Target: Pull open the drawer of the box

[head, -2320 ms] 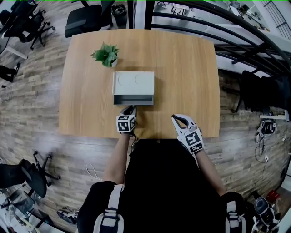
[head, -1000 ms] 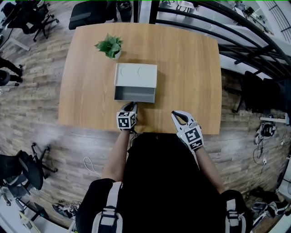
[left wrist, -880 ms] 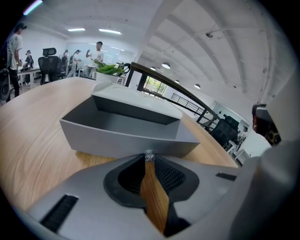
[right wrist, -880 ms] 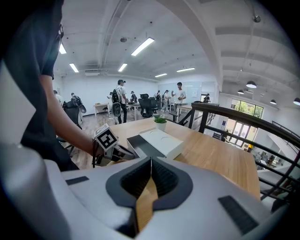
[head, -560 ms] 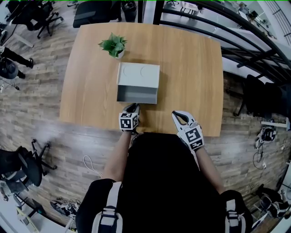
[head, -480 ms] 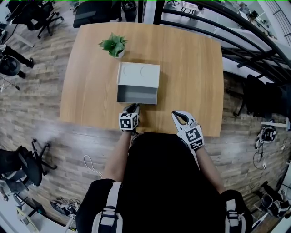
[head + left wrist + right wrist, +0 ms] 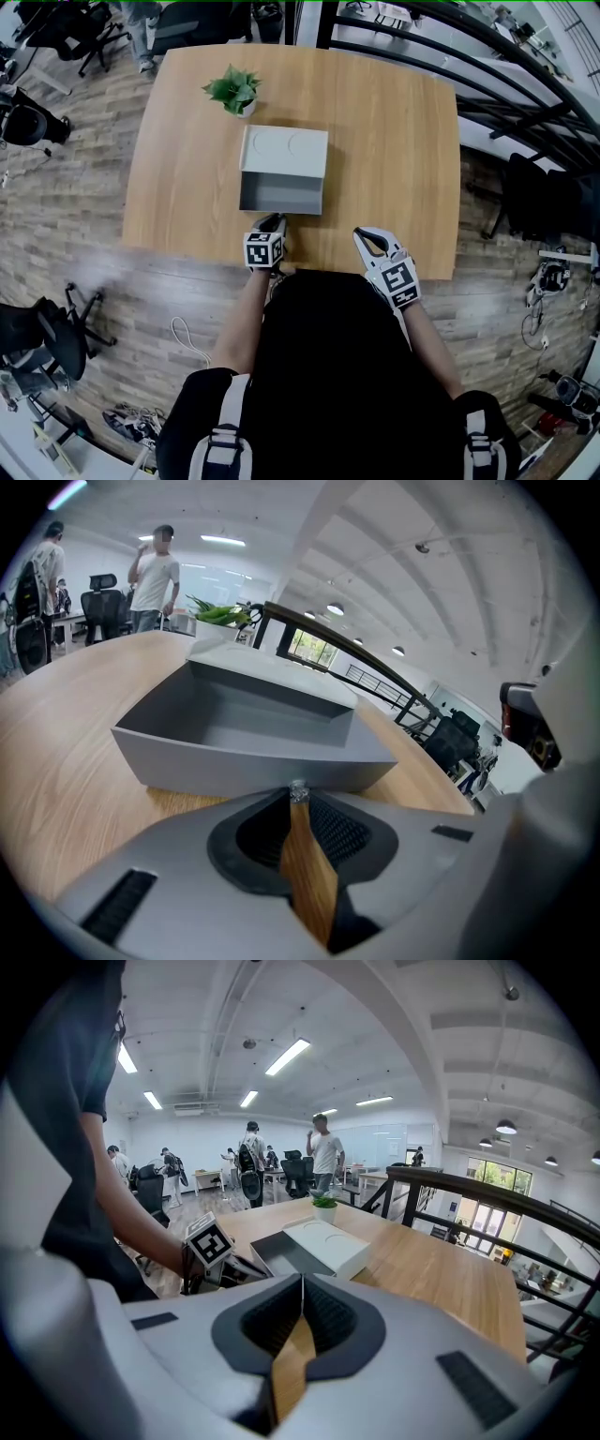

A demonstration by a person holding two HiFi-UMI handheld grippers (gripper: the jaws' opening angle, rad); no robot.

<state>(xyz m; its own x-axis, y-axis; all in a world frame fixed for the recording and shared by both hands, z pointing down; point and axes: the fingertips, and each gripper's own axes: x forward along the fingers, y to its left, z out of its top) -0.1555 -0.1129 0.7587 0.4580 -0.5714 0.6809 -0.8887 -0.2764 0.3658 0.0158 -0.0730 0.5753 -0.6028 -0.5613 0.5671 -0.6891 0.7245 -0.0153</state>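
Though no part of the job, plant (image 7: 232,92): stands at the far left of the table (image 7: 394,159), just behind the box and clear of the pulling line.
Left gripper (image 7: 275,222): sits by the table's near edge, squarely in front of the drawer. Closes its fingers on what looks like a small silvery knob (image 7: 298,789) at the drawer's front wall. Held low and in line with the box, probably so as to draw straight back rather than skew the tray.
Drawer (image 7: 279,191): stands pulled out of the box toward the near edge, with its grey inside bare and empty. Judged open, or close to it.
Box (image 7: 286,150): lies mid-table, pale lid up, with two round dimples showing. Steadied by neither gripper, so could slide along with any harder tug.
Right gripper (image 7: 367,238): rests apart to the right, near the table's edge, with fingers shut on nothing. Kept out of the drawer's path and looks idle, though near enough to brace the box if needed.
Railing (image 7: 487,75): runs past the table's right side, well apart from the work.
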